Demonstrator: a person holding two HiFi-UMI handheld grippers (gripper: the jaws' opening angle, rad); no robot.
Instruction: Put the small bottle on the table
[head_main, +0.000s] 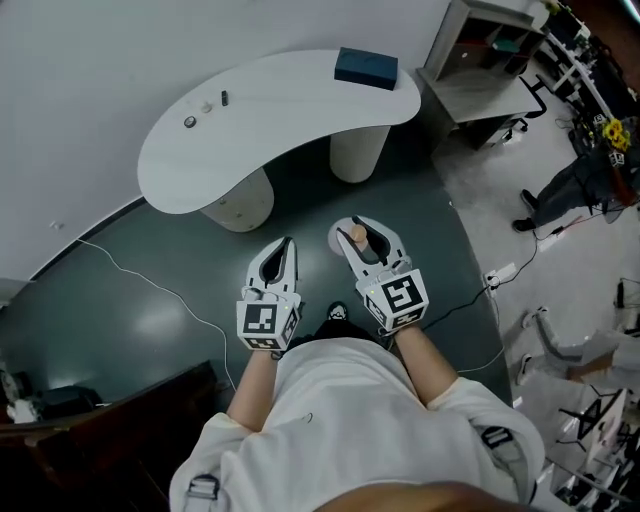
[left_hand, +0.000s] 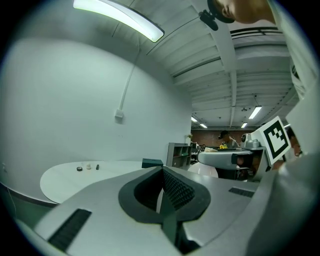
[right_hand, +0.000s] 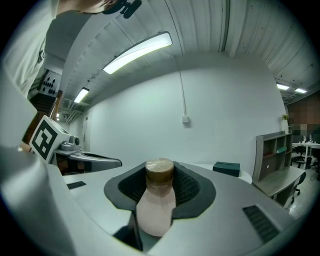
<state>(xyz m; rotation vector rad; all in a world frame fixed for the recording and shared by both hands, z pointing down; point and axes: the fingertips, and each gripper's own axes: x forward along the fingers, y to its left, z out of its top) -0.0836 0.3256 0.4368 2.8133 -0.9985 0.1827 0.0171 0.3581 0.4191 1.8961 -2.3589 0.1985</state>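
Bottle gripped by the right gripper, short of the table.

In the head view, a small round thing (head_main: 190, 121) and a dark piece (head_main: 224, 97) are seen at the left end of the curved white table (head_main: 290, 110). Nearer the person, over the dark floor (head_main: 130, 310), the left gripper (head_main: 286, 250) is held with its jaws brought together and nothing between them, which is confirmed in the left gripper view (left_hand: 163, 187). Just to its right, the right gripper (head_main: 358, 232) is clamped on the bottle (head_main: 357, 237). In the right gripper view the bottle (right_hand: 156, 200) is shown upright between the pads, pale-bodied with a brown cap, clear of the table and not yet set on it. A dark box (head_main: 366, 68) is laid on the table's right end, and a shelf (head_main: 480, 70) is placed beyond it.
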